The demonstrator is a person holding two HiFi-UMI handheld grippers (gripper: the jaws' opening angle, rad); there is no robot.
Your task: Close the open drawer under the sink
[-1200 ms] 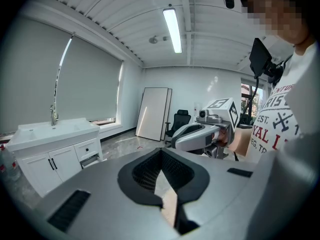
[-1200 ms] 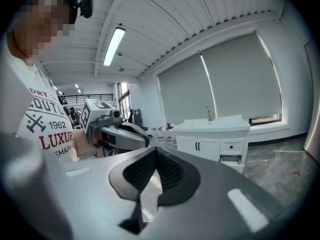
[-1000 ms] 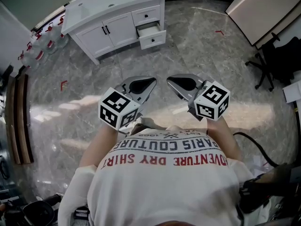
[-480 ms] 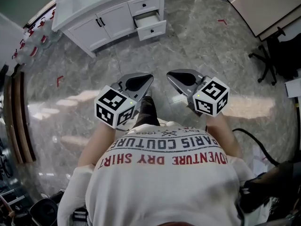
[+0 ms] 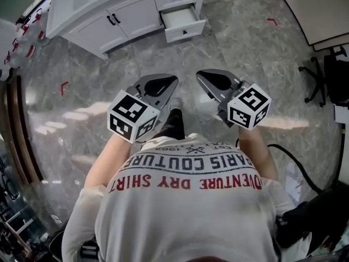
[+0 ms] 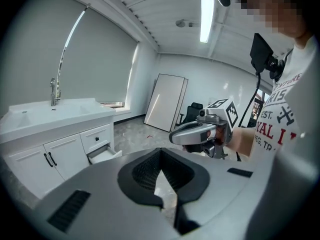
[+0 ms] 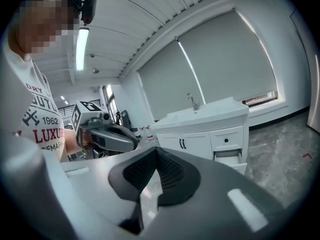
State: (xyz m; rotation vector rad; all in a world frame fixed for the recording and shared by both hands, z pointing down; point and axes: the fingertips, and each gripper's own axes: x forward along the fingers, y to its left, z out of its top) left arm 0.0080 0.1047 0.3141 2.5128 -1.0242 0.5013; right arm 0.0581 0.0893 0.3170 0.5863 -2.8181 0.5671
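Observation:
The white sink cabinet stands on the marble floor at the top of the head view. Its lower right drawer is pulled out, and the drawer above it is closed. My left gripper and right gripper are held side by side in front of the person's chest, well short of the cabinet. Both are shut and hold nothing. The open drawer shows beyond my left gripper in the left gripper view. The open drawer also shows beyond my right gripper in the right gripper view.
A black office chair and a large white board are at the right. A black cable runs over the floor by the person's right side. Red tape marks dot the floor. Bottles stand left of the cabinet.
The cabinet has slid toward the top edge of the head view and looks larger, so the person has stepped closer. Both grippers stay shut, and the drawer stays open.

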